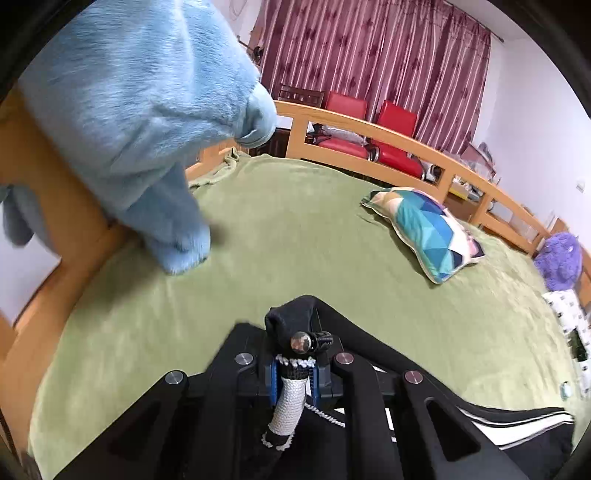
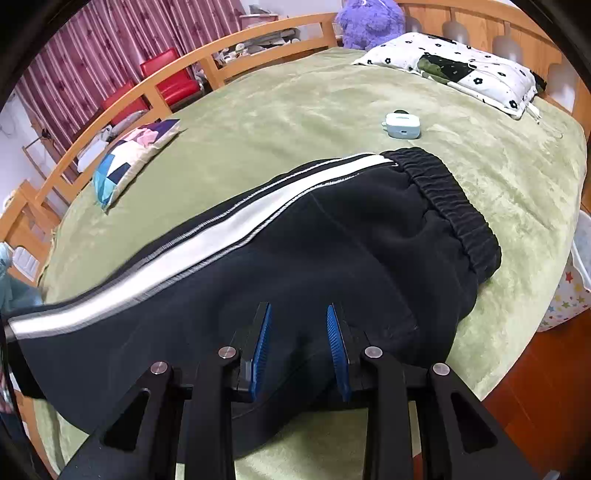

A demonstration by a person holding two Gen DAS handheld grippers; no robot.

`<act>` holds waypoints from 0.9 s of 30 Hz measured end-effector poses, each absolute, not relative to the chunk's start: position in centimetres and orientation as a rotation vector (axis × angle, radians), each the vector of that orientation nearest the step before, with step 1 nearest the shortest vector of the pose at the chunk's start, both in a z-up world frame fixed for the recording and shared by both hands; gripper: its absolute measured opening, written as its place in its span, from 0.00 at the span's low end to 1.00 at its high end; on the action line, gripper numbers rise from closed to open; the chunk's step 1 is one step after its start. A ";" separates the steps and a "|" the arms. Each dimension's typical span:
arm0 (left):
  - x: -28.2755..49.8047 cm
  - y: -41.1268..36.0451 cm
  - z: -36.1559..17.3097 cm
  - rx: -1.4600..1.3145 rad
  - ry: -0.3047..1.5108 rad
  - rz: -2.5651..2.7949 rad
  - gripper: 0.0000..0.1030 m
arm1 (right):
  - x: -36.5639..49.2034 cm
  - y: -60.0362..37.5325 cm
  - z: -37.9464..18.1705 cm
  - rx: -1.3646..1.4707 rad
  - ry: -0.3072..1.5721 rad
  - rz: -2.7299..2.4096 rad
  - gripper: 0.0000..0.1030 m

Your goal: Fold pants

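Note:
Black pants [image 2: 332, 240] with a white side stripe lie on the green bed cover [image 2: 295, 103], elastic waistband to the right, the leg running off to the lower left. My right gripper [image 2: 299, 321] is open just above the seat of the pants and holds nothing. My left gripper [image 1: 293, 354] is shut on the black leg end of the pants [image 1: 291, 317], which is bunched between the blue pads with a white drawcord, lifted above the bed. More of the pants [image 1: 517, 424] shows at the lower right of the left wrist view.
A light blue fleece garment [image 1: 147, 110] hangs at the left. A patterned cushion [image 2: 129, 155], a pale blue case [image 2: 402, 125], a flowered pillow [image 2: 461, 70] and a purple plush [image 2: 369, 22] lie on the bed. A wooden rail [image 1: 406, 140] runs behind, with red chairs [image 1: 399, 122].

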State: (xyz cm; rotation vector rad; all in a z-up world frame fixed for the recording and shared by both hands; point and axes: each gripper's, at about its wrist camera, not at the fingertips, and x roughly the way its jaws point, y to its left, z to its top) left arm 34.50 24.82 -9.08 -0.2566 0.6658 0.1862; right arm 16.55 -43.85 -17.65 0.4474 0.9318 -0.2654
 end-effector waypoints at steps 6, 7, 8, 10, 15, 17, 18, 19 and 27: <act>39.5 24.3 -15.8 -0.204 0.876 0.290 0.30 | 15.7 -45.8 -18.8 0.462 0.968 -0.325 0.30; 39.6 24.2 -16.5 -0.192 0.895 0.329 0.41 | 15.4 -46.2 -18.9 0.465 0.966 -0.333 0.30; 39.6 24.1 -17.0 -0.183 0.909 0.352 0.47 | 15.0 -46.8 -18.9 0.470 0.962 -0.343 0.30; 38.7 23.6 -17.4 -0.190 0.913 0.346 0.63 | 14.2 -48.0 -18.9 0.492 0.952 -0.355 0.31; 35.8 21.7 -16.4 -0.198 0.909 0.324 0.70 | 12.3 -50.2 -19.2 0.569 0.922 -0.335 0.33; 34.1 20.4 -16.0 -0.200 0.913 0.305 0.70 | 11.5 -51.1 -19.6 0.617 0.907 -0.310 0.33; 33.6 19.9 -15.9 -0.199 0.917 0.299 0.70 | 11.2 -51.3 -19.7 0.626 0.894 -0.307 0.32; 32.9 19.3 -15.8 -0.198 0.922 0.292 0.70 | 10.7 -51.7 -19.5 0.637 0.866 -0.306 0.32; 27.4 14.8 -15.6 -0.263 0.969 0.248 0.70 | 11.6 -55.3 -21.4 0.734 0.812 -0.299 0.65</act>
